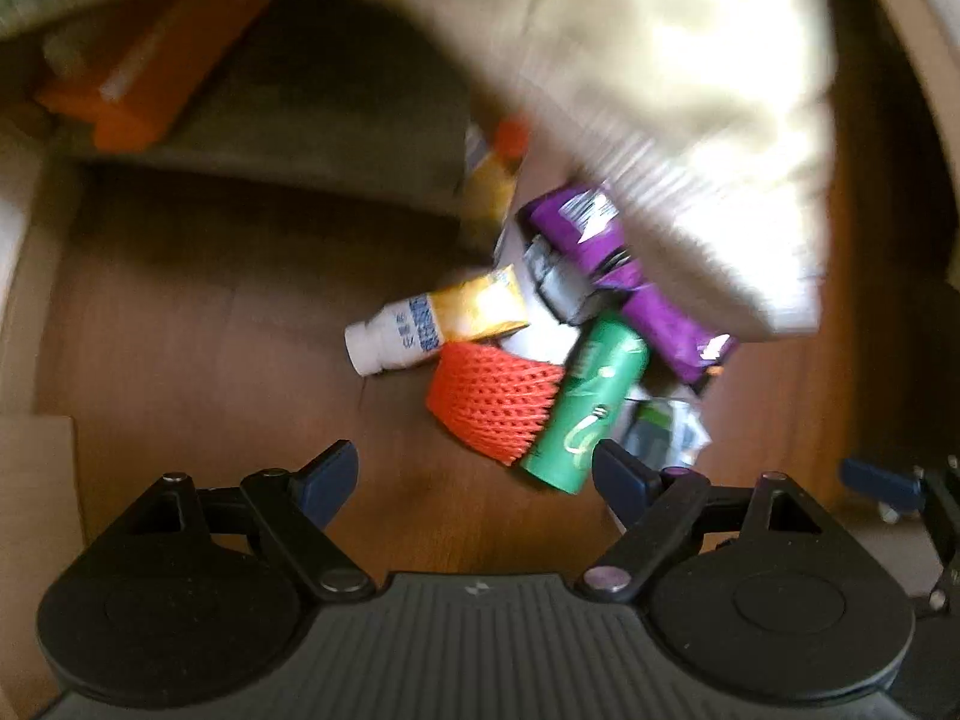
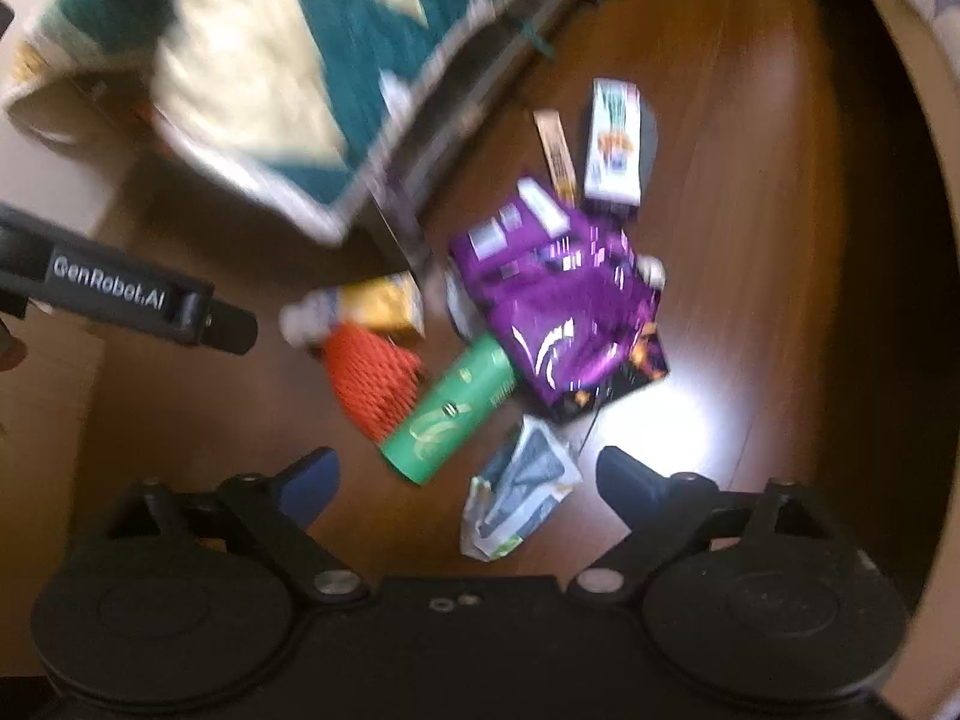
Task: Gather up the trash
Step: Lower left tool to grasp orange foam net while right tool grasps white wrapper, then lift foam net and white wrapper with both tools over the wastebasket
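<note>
Both views motion-blurred. Left gripper [image 1: 474, 471] jaws spread wide, nothing between them, hovering above the wood floor [image 1: 198, 324]; right gripper [image 2: 468, 477] likewise wide apart and empty over the same floor. Trash pile sits on the floor, at about 1 o'clock from the left gripper and 12 o'clock from the right gripper. In the pile: green cylindrical can [image 1: 585, 405] lying on its side, its near end just beyond the left gripper's right fingertip; orange mesh net [image 1: 495, 396] touching the can at its 9 o'clock; white and yellow bottle [image 1: 438, 324] lying down at 11 o'clock of the net; purple snack bag [image 1: 624, 276] at 1 o'clock of the can, partly under a pale blurred cloth [image 1: 708, 120]. Right wrist view shows a crumpled grey-white wrapper [image 2: 522, 486] nearest the right gripper, at 5 o'clock of the can, between the fingers in the frame but on the floor, contact cannot be told. White carton [image 2: 612, 141] and a thin tan strip [image 2: 555, 153] lie at 12 o'clock of the purple bag. Teal and cream blanket [image 2: 270, 60] hangs at 10 o'clock. Orange box [image 1: 138, 84] at far 10 o'clock in left view, under furniture.
</note>
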The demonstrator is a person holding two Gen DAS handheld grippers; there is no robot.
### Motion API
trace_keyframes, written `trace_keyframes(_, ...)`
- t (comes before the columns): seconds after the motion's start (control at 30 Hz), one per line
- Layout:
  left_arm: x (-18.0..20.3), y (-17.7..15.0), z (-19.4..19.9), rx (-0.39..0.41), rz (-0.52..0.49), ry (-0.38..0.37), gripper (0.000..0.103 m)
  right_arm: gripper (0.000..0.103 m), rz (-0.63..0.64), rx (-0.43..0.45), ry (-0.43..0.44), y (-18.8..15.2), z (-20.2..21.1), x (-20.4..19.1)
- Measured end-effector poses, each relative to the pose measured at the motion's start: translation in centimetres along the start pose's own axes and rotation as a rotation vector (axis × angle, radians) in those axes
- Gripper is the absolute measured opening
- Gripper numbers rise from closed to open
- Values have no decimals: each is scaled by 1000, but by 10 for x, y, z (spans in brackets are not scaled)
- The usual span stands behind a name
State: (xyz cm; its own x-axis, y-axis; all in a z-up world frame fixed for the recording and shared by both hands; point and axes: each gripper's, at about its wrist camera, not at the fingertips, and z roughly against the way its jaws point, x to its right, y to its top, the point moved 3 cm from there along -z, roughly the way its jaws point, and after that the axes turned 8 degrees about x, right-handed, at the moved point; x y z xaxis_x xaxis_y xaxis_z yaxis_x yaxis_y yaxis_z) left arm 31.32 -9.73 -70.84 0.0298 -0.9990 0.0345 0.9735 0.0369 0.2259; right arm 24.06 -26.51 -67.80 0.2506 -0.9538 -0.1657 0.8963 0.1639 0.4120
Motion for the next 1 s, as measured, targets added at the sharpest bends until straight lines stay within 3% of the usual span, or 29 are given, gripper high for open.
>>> trace_keyframes(0.2, 0, -6, -80, -50, 60, -4, 85, 80, -31, -64, -22, -33, -75, 11)
trace_keyframes(0.47, 6, -14, -148, -92, 36, -15, 85, 71, -99, -123, -34, -66, -140, 19)
trace_keyframes(0.6, 1, -18, -161, -111, 71, -29, 83, 57, -114, -131, -50, -73, -154, 20)
trace_keyframes(0.67, 1, -20, -163, -121, 68, -22, 71, 46, -134, -139, -57, -75, -158, 22)
trace_keyframes(0.8, -1, -23, -161, -150, 81, -23, 31, 15, -155, -145, -77, -79, -160, 26)
trace_keyframes(0.83, -3, -24, -160, -155, 86, -22, 25, 13, -156, -142, -83, -79, -158, 27)
trace_keyframes(0.9, -4, -26, -152, -157, 86, -21, 18, 6, -159, -141, -94, -78, -154, 28)
trace_keyframes(1.0, -6, -29, -135, -162, 81, -29, 17, 4, -163, -132, -100, -74, -138, 26)
